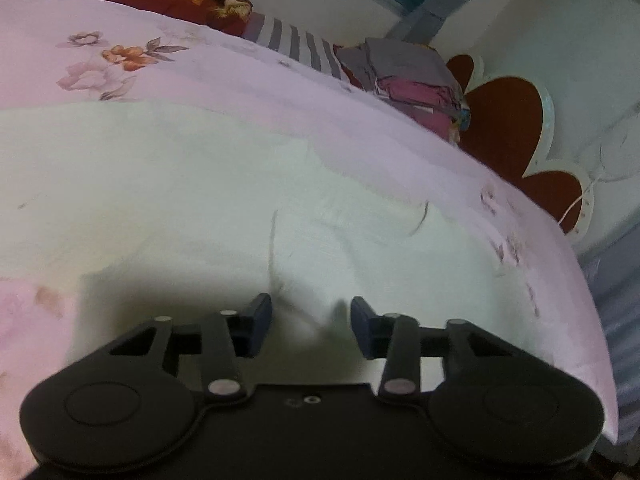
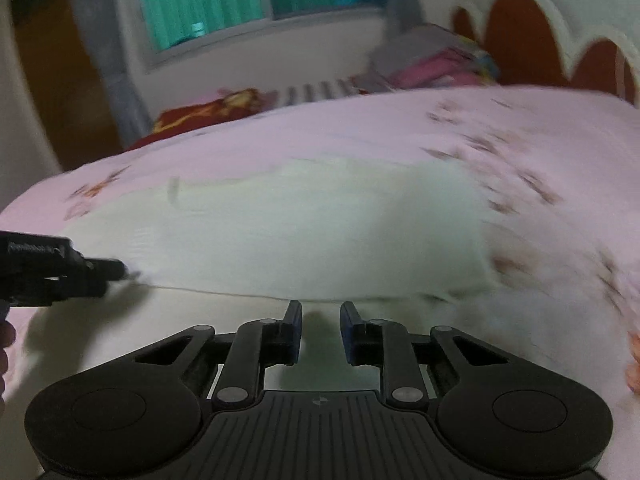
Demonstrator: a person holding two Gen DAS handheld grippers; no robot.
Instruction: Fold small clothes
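A white garment (image 1: 200,200) lies spread on a pink flowered bedsheet (image 1: 240,72). In the left wrist view my left gripper (image 1: 310,312) hovers low over its near part. The jaws stand apart with a small pucker of the white cloth between them, and no pad visibly presses on it. In the right wrist view the garment (image 2: 300,220) shows a folded edge running across just ahead of my right gripper (image 2: 320,312), whose jaws stand a little apart over white cloth. The left gripper (image 2: 120,270) reaches in from the left, its tip at that same edge.
A stack of folded clothes (image 1: 412,76) sits at the far side of the bed by a red and white headboard (image 1: 508,120). A striped cloth (image 1: 296,44) and a red patterned pillow (image 1: 180,0) lie beside it. The bed's edge drops off at the right (image 1: 592,320).
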